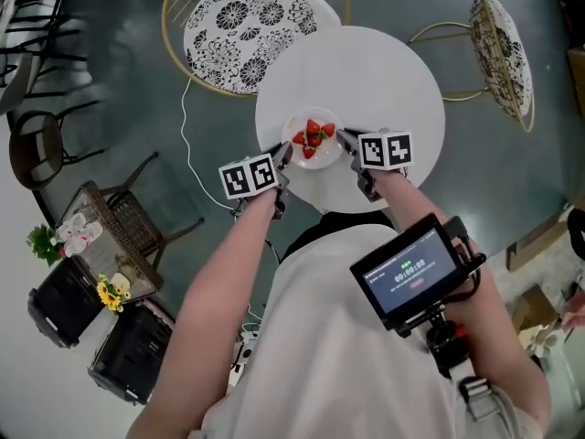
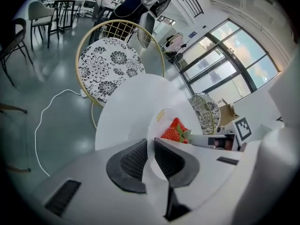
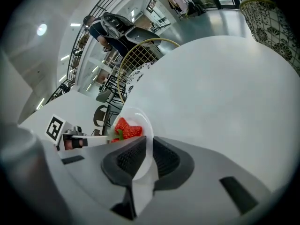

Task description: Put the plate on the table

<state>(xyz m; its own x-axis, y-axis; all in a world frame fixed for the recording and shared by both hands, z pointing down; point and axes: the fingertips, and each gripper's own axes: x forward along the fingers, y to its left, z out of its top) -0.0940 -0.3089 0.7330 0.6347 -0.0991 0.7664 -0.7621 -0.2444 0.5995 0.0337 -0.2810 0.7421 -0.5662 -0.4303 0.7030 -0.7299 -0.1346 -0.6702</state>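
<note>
A small white plate (image 1: pixel 313 158) carrying several strawberries (image 1: pixel 313 138) is over the near side of the round white table (image 1: pixel 384 80). My left gripper (image 1: pixel 283 158) is shut on the plate's left rim (image 2: pixel 152 144), and my right gripper (image 1: pixel 345 142) is shut on its right rim (image 3: pixel 149 139). In each gripper view the thin rim runs between the two dark pads (image 2: pixel 136 161), with the strawberries (image 2: pixel 176 131) beyond them. Whether the plate rests on the table or hangs just above it I cannot tell.
A patterned round chair (image 1: pixel 247 26) with a gold wire frame stands behind the table on the left, and a second one (image 1: pixel 503 48) at the right. A white cable (image 1: pixel 187 144) lies on the floor. A wicker chair (image 1: pixel 119 222) and black bags (image 1: pixel 64 300) stand at the left.
</note>
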